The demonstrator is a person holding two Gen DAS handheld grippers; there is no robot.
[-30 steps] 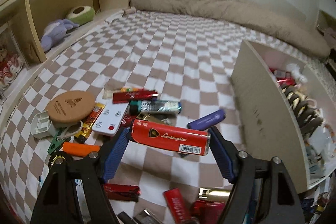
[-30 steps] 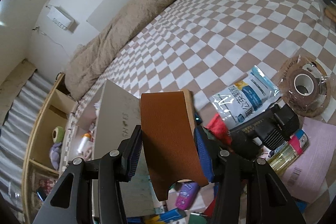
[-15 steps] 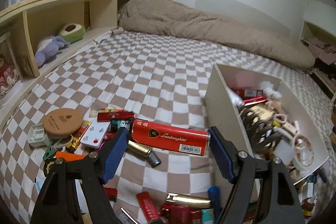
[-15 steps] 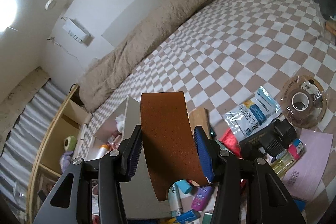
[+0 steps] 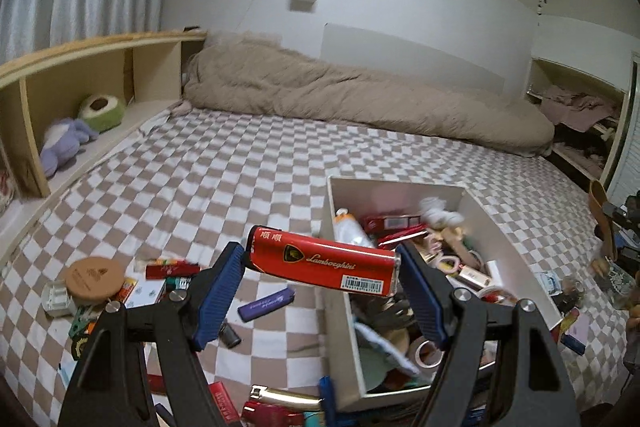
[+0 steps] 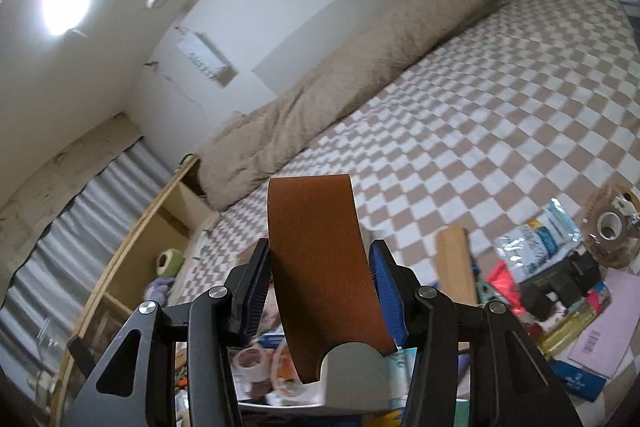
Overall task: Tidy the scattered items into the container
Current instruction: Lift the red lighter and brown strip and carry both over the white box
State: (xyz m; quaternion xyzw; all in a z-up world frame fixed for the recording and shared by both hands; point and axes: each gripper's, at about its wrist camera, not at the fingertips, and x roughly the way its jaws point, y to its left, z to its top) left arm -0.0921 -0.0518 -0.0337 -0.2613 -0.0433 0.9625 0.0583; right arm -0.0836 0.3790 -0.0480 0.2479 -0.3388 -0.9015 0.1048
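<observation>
My left gripper (image 5: 322, 273) is shut on a red Lamborghini box (image 5: 322, 265), held crosswise in the air over the left wall of the white container (image 5: 340, 307). The container stands on the checkered bed and holds several items. My right gripper (image 6: 320, 279) is shut on a brown leather case (image 6: 320, 259), held upright above the container, whose contents (image 6: 256, 363) show below the fingers. In the left wrist view the brown case (image 5: 602, 211) shows at the right edge.
Scattered items lie left of the container: a round cork coaster (image 5: 94, 273), a purple lighter (image 5: 266, 303), red packs (image 5: 172, 269). On the right lie a tape roll (image 6: 610, 225), a blue-white pouch (image 6: 540, 239), a pink sheet (image 6: 604, 327). A shelf (image 5: 80, 95) and a rolled duvet (image 5: 360, 99) border the bed.
Both grippers rose and moved toward the container with their loads. The left view now looks down into the container; the right view now has the container's contents below the fingers.
</observation>
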